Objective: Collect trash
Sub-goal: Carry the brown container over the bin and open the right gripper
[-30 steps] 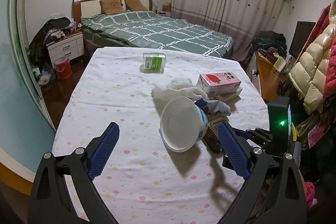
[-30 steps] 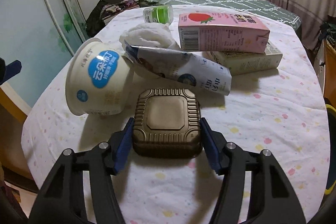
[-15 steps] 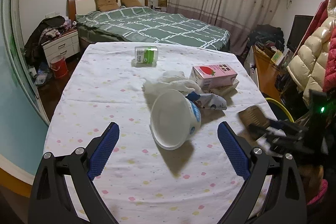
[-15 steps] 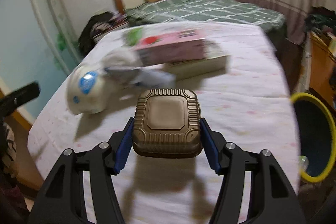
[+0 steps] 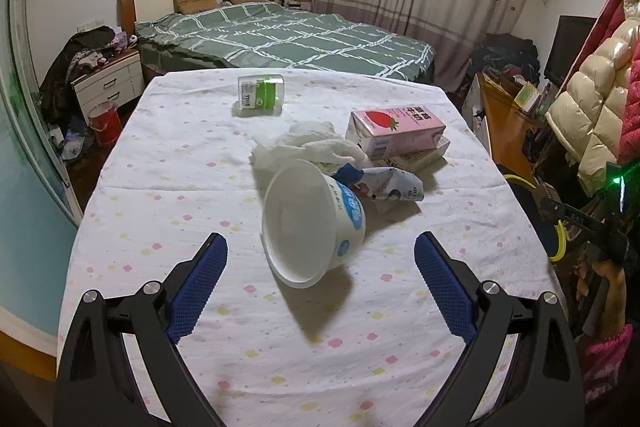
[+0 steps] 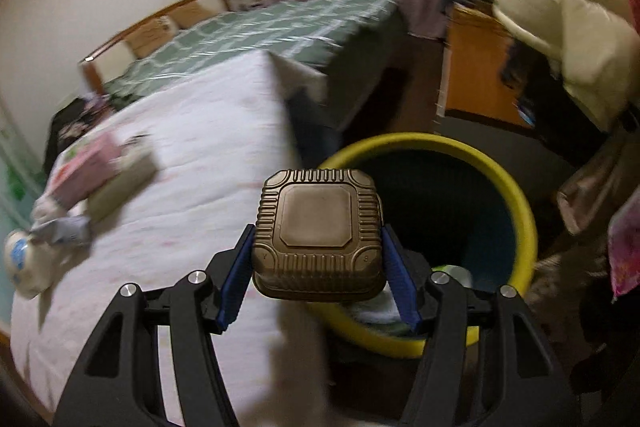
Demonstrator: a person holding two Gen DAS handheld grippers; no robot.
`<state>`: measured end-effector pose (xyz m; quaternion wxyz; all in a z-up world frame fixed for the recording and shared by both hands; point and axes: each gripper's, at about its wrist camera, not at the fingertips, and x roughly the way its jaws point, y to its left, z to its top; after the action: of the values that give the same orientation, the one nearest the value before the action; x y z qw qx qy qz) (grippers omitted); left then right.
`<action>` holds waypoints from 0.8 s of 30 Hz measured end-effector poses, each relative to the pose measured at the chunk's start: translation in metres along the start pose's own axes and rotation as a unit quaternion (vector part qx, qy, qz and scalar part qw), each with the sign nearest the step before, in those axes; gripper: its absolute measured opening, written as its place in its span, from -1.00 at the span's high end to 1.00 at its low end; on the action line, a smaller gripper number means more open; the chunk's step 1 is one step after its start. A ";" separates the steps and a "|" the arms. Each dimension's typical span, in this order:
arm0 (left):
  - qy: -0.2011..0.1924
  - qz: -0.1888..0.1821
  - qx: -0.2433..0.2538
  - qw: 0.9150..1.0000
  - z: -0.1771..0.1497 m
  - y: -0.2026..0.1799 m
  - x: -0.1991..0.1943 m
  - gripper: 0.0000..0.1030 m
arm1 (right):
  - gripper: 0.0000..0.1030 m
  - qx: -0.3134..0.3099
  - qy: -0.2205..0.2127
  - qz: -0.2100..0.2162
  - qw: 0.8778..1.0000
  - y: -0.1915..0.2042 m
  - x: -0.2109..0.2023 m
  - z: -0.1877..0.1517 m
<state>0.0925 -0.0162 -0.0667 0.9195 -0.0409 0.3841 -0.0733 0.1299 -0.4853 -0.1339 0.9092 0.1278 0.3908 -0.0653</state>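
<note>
While gripper [image 6: 318, 261] clamps tray [image 6: 318, 239], bin [image 6: 516, 203] gapes.

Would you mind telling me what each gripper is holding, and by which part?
The right gripper clamps the brown ribbed tray by its two opposite side walls. The left gripper holds nothing.

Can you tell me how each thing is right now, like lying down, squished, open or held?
Yogurt tub: tipped on its side, empty.
Pink milk carton: lying flat on another box.
Green-label bottle: lying down.
Wrapper: crumpled.
Brown tray: held upside down.
Yellow-rimmed bin: open.
Left gripper: open, empty.
Right gripper: gripping the tray.
</note>
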 end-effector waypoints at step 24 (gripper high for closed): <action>0.026 -0.008 0.025 0.999 0.001 -0.017 0.041 -0.78 | -0.24 0.035 0.029 -0.079 0.996 -0.048 0.047 -0.003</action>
<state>0.1197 -0.0394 -0.0927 0.9091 -0.0191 0.4060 -0.0914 0.1499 -0.5313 -0.1790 0.8843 0.1302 0.4235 -0.1473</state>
